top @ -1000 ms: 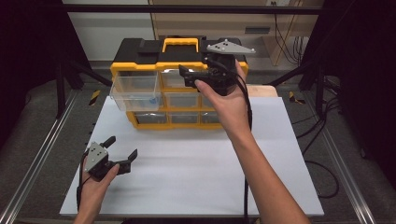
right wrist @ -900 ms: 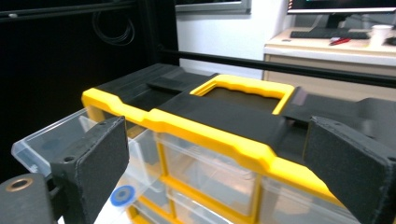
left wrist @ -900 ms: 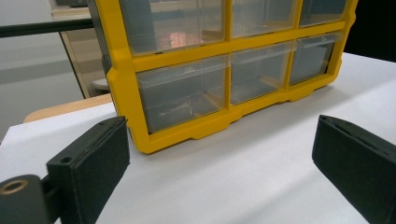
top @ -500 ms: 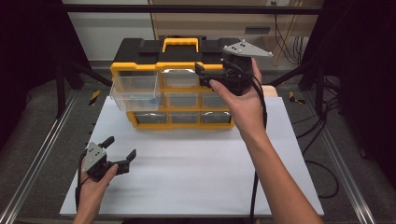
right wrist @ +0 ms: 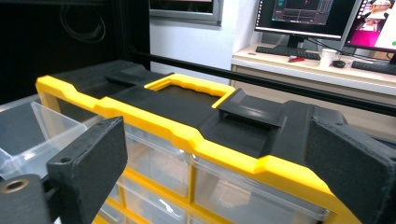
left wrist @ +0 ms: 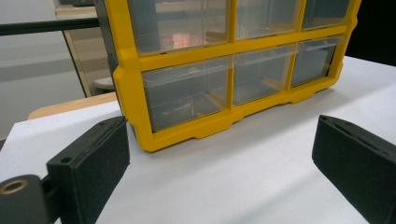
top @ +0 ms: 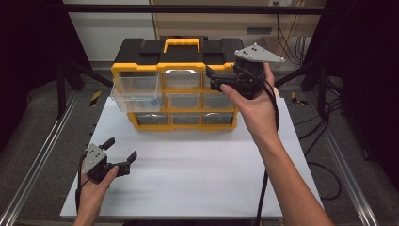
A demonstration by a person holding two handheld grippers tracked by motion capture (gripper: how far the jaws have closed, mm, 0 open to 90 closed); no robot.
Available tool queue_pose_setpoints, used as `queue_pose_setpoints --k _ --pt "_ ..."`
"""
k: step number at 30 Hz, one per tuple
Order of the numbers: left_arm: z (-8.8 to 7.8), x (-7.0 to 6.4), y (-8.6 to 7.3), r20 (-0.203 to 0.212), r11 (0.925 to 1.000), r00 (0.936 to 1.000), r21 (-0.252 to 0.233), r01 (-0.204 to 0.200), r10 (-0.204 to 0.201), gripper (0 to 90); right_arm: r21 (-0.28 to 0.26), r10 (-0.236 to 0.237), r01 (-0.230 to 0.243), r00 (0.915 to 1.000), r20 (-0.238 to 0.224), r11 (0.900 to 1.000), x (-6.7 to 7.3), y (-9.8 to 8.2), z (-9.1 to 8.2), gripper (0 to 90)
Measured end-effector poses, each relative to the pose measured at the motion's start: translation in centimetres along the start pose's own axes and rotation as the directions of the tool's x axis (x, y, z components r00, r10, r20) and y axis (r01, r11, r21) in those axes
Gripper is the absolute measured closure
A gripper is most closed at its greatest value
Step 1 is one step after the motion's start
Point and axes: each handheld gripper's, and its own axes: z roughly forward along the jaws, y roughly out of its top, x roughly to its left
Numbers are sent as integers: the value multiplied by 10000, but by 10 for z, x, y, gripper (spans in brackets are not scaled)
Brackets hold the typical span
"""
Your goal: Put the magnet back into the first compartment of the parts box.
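White table (top: 197, 179) carries your yellow drawer organizer (top: 174, 89) at 12 o'clock; your right hand-held gripper (top: 214, 79) hovers open beside it, left hand-held gripper (top: 123, 153) open at 8 o'clock.

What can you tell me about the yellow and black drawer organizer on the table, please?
The drawer organizer is a yellow plastic frame with a black top and a yellow carry handle lying flat in it. Its front holds three rows of three clear plastic drawers. The top-left drawer is pulled out, with something small and blue inside; the others sit flush. It stands upright at the far edge of the white sheet. The right gripper, jaws open, is at its top-right corner; I cannot tell whether they touch.
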Motion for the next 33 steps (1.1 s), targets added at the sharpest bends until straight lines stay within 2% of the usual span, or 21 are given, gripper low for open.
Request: queue_pose_setpoints --k 14,33 --pt "0 -1 0 20 10000 10000 6 -47 47 37 157 -251 248 9995 201 9996 -12 -9 -12 56" --pt "1 -1 -1 5 9999 10000 74 -100 100 37 261 -266 258 9991 319 9993 -28 -26 -30 44"
